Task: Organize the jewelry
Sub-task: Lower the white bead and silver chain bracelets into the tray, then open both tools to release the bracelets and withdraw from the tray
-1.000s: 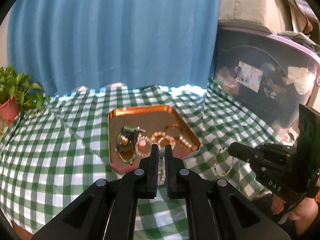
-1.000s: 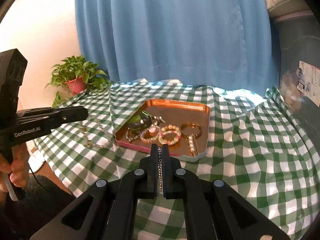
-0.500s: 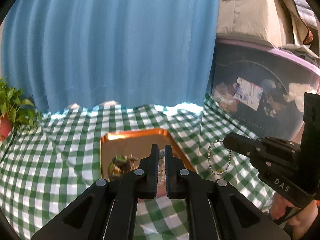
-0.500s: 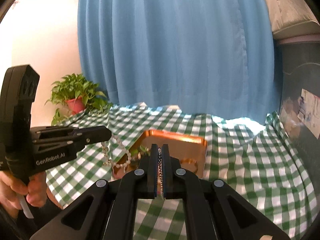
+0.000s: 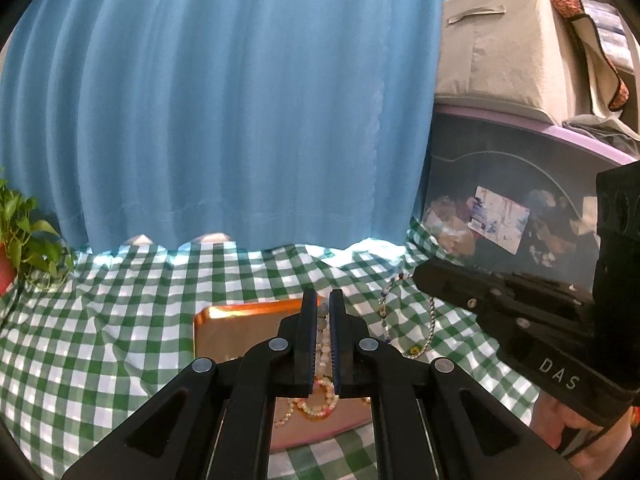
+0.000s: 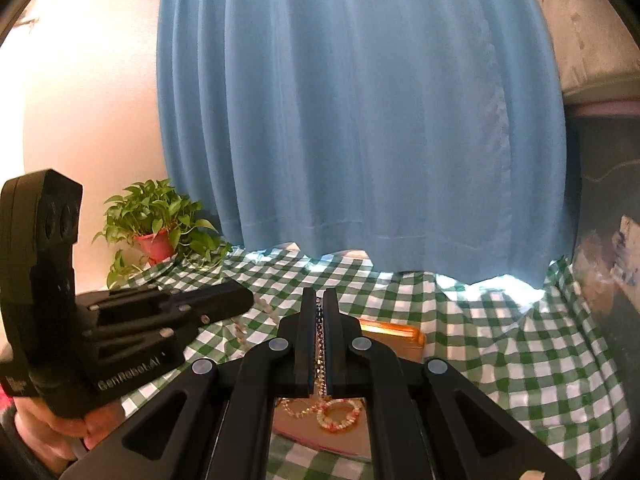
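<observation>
My left gripper (image 5: 322,300) is shut on a pale beaded bracelet (image 5: 321,344) that hangs between its fingers, above the copper tray (image 5: 236,328). My right gripper (image 6: 319,298) is shut on a thin gold chain (image 6: 319,344) that hangs down over the tray (image 6: 396,334). The right gripper also shows in the left wrist view (image 5: 418,278), its chain (image 5: 430,320) dangling in a loop. The left gripper shows in the right wrist view (image 6: 246,300) with beads (image 6: 240,326) hanging below it. Bead bracelets (image 6: 340,412) lie in the tray.
A green checked cloth (image 5: 100,320) covers the table. A potted plant (image 6: 156,228) stands at the back left. A blue curtain (image 5: 240,100) hangs behind. A dark plastic storage bin (image 5: 500,208) with a fabric box (image 5: 492,48) on top stands at the right.
Both grippers have risen with their jewelry, lifting it off the cloth. The tray has sunk low in both views and now sits mostly behind the fingers.
</observation>
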Demonstrator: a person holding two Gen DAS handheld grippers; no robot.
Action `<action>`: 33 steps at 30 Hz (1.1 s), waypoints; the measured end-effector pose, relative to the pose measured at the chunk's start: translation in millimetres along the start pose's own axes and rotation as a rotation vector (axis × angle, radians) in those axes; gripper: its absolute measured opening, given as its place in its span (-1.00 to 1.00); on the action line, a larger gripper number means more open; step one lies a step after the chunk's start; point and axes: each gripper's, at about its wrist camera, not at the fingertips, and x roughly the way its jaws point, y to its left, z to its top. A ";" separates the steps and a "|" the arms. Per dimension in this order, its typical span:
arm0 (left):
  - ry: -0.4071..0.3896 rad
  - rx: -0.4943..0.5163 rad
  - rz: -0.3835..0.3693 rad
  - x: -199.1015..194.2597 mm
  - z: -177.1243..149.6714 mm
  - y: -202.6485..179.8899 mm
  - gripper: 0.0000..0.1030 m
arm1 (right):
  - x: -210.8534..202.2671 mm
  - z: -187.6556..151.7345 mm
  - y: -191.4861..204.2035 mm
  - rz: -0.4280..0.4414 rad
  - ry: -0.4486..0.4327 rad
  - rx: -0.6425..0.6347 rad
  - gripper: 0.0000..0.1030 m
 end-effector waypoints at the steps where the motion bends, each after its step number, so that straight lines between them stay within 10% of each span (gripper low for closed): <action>1: 0.007 0.000 0.001 3.6 -2.6 1.2 -0.88 | 5.6 -3.7 -1.5 0.007 0.009 0.011 -0.94; 33: 0.376 -0.098 0.050 144.0 -102.3 44.5 -0.88 | 123.0 -107.1 -43.3 -0.013 0.341 0.144 -0.94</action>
